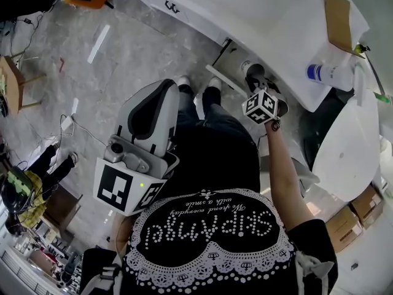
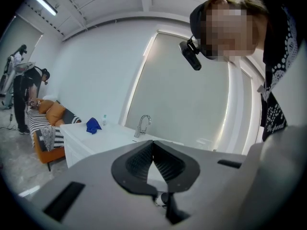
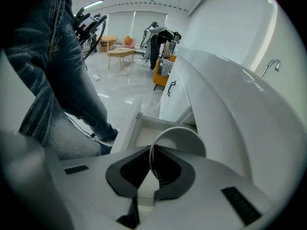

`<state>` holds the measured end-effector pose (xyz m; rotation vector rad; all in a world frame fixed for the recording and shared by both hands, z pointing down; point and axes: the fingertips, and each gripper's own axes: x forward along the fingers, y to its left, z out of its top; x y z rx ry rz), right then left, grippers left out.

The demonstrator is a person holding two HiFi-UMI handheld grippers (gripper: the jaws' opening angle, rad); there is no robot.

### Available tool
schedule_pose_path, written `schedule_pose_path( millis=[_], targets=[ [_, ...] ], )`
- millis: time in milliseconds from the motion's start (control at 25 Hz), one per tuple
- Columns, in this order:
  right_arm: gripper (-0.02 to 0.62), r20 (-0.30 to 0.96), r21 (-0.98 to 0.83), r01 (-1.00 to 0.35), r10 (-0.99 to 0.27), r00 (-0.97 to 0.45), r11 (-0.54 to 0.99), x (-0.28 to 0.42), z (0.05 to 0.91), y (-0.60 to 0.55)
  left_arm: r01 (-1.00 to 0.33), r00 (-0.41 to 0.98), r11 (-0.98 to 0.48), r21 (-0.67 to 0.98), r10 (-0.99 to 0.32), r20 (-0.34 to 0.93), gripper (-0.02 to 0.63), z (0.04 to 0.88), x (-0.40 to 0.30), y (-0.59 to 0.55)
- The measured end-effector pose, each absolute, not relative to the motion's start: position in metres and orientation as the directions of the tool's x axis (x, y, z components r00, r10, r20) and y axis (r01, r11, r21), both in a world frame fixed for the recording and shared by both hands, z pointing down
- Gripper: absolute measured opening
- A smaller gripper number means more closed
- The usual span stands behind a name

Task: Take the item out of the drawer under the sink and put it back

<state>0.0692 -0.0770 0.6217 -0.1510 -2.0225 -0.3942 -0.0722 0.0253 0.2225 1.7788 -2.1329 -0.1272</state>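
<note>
A white cup (image 3: 181,139) hangs over the open drawer (image 3: 142,131) under the white counter (image 3: 230,104). My right gripper (image 3: 152,163) is shut on the cup's thin rim, one pad inside and one outside. In the head view this gripper (image 1: 256,82) points steeply down at the drawer (image 1: 229,59), with the cup (image 1: 250,68) at its tip. My left gripper (image 2: 153,153) is held up near the person's body with its jaws together and nothing between them. In the head view it (image 1: 161,92) sits at the left, away from the drawer.
A faucet (image 2: 143,125) and a blue cloth (image 2: 93,125) are on the counter. A blue-capped bottle (image 1: 319,72) and a cardboard piece (image 1: 338,18) lie on the counter top. The person's legs (image 3: 57,80) stand beside the drawer. Cardboard boxes (image 1: 356,217) are at the lower right.
</note>
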Motion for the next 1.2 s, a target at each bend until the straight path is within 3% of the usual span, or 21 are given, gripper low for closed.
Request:
schedule_pose_path(
  millis=[1200],
  targets=[
    [0.026, 0.931, 0.148, 0.268, -0.042, -0.362, 0.952, 0.060, 0.674, -0.099, -0.921, -0.178, 0.256, 0.293, -0.947, 0.268, 0.005, 0.231, -0.082, 0.028]
  ],
)
